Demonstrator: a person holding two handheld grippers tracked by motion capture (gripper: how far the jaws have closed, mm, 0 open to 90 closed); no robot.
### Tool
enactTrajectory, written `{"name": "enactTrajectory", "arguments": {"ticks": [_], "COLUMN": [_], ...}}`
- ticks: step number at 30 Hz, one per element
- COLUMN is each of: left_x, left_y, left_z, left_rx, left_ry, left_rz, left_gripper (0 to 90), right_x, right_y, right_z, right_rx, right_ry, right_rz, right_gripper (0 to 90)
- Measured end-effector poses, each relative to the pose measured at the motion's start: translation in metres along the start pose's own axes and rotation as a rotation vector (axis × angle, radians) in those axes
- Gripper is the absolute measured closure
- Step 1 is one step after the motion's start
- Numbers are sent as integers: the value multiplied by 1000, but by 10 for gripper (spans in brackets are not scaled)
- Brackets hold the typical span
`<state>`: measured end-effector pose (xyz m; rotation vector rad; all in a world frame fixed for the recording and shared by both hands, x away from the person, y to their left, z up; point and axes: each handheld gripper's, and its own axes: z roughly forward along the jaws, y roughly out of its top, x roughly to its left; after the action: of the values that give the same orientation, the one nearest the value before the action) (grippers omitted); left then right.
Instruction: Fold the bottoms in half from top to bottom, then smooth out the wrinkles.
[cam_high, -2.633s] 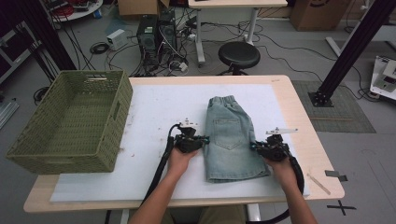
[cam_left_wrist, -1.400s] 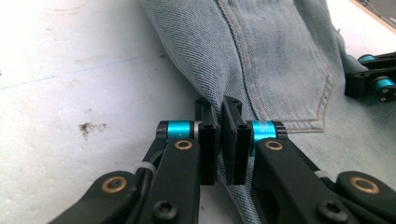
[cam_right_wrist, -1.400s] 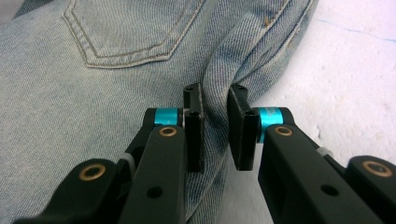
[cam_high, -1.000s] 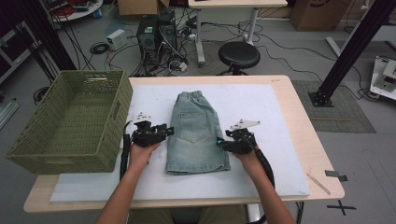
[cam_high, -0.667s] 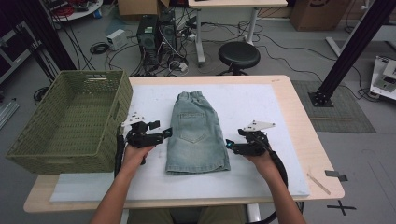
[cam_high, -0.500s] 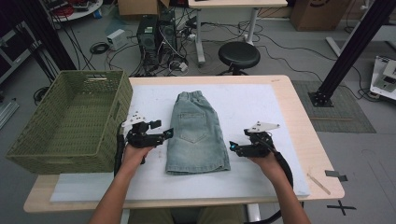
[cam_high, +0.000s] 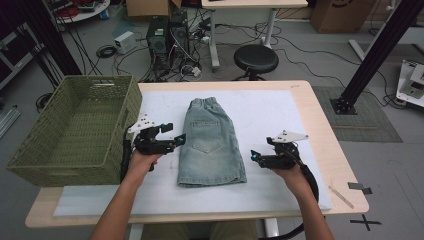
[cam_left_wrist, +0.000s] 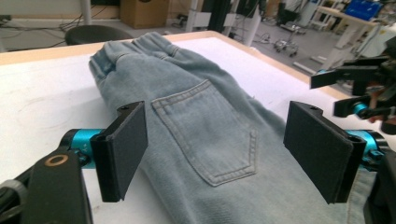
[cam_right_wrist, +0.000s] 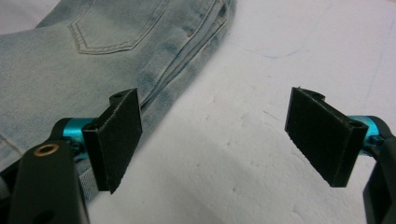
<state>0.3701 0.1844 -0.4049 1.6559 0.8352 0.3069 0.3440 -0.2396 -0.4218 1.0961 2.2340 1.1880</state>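
Observation:
Folded light-blue denim shorts (cam_high: 212, 142) lie flat on the white mat (cam_high: 280, 110), waistband away from me. My left gripper (cam_high: 176, 134) hovers just off their left edge, open; its jaws have just been opening and its pads touch nothing. In the left gripper view (cam_left_wrist: 223, 149) the back pocket of the shorts (cam_left_wrist: 201, 121) shows beyond the spread jaws. To the right of the shorts my right gripper (cam_high: 256, 156) is held apart from them, open, its jaws also just opened. In the right gripper view (cam_right_wrist: 219, 140) bare mat lies between the jaws, with the shorts' edge (cam_right_wrist: 93, 42) at left.
A green woven basket (cam_high: 107, 80) stands on the table's left end, close to my left hand. A thin wooden stick (cam_high: 341, 196) lies near the right front corner. A black stool (cam_high: 256, 59) and cables are on the floor behind the table.
Both grippers slid the shorts to the left, then opened and let go. The right gripper drew away to the right; the left one lifted slightly off the left edge.

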Motion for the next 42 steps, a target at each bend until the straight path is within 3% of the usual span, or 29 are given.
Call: {"name": "enactTrajectory", "arguments": {"ticks": [4, 13, 20, 32, 42], "left_x": [-1, 2, 1, 21, 41], "left_y": [1, 8, 10, 28, 25], "left_z": [1, 5, 10, 33, 65], "left_rx": [-11, -29, -4, 3, 72], "left_ry": [0, 5, 14, 3, 26], "left_rz": [-1, -22, -10, -21, -64], "left_gripper": [214, 214, 214, 214, 214], "right_x": [-5, -6, -6, -10, -15], "right_y": [0, 1, 7, 14, 22], "right_z": [-7, -4, 0, 14, 22], "right_rx": [-21, -1, 5, 28, 28], "right_ry": [-8, -18, -14, 2, 10], "right_rz": [14, 2, -7, -6, -1], "right_gripper": [198, 198, 198, 198, 198]}}
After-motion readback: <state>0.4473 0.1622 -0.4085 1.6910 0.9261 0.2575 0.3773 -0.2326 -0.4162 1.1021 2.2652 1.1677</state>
